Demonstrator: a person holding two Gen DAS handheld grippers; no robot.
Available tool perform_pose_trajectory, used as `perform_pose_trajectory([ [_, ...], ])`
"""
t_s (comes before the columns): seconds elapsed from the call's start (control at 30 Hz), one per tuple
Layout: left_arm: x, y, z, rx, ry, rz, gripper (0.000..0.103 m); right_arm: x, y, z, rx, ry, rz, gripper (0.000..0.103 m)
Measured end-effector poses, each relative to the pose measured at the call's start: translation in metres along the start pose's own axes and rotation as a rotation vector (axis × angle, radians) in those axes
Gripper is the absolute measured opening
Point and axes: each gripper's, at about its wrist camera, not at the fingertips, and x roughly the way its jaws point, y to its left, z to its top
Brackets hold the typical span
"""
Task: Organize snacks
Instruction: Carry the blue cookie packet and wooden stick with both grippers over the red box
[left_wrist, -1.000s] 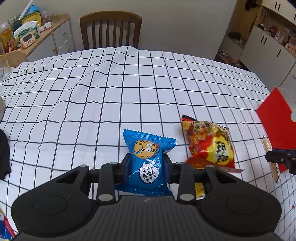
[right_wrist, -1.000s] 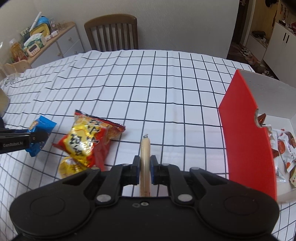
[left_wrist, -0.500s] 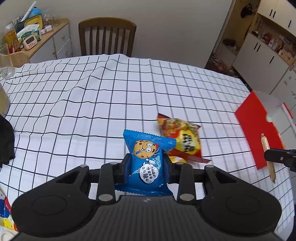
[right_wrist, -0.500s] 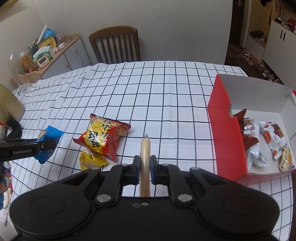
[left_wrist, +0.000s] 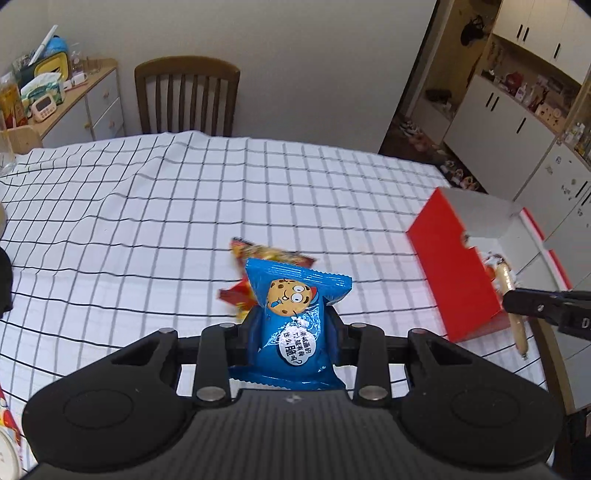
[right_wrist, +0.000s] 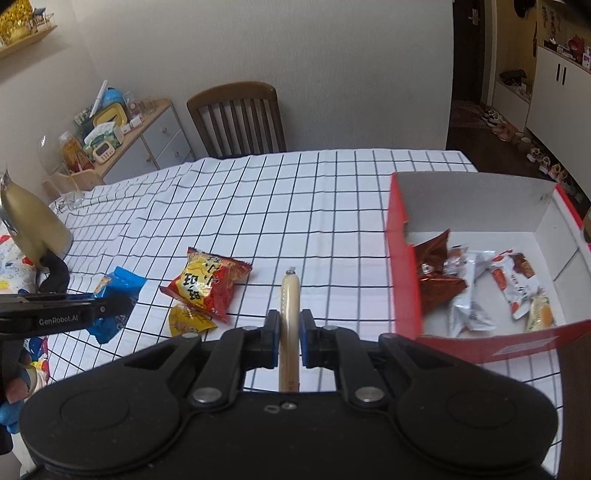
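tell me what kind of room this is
Most likely a home dining room: a table under a checked tablecloth, a wooden chair at its far side, and a cluttered sideboard by the wall.

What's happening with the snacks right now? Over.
Left tool gripping blue cookie packet. Right tool gripping sausage stick. Red box open, path clear.

the tablecloth was white with a black grid. the cookie packet was bright blue, printed with a tan cartoon cookie and a white speech bubble. the chip bag was red and yellow. the sausage stick was pale beige. the box was red outside, white inside. the chair was dark brown wood.
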Motion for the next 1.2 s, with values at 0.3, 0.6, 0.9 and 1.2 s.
perform_pose_trajectory([
  [0.3,-0.002,-0.068,0.005,0.019,-0.021,-0.026,0.034,-0.021,-0.049,0.003,-0.002,-0.025,0.02,0.009],
  [0.6,0.012,-0.138,0.01,0.042,-0.018,-0.057,0.034,-0.034,-0.101,0.007,-0.015,-0.04,0.017,0.009],
  [0.9,0.027,-0.209,0.022,0.094,-0.018,-0.099,0.034,-0.045,-0.152,0.01,0.023,-0.052,0.022,0.009],
  [1.2,0.058,-0.268,0.035,0.132,0.002,-0.127,0.034,-0.049,-0.198,0.014,0.062,-0.062,0.006,0.009],
])
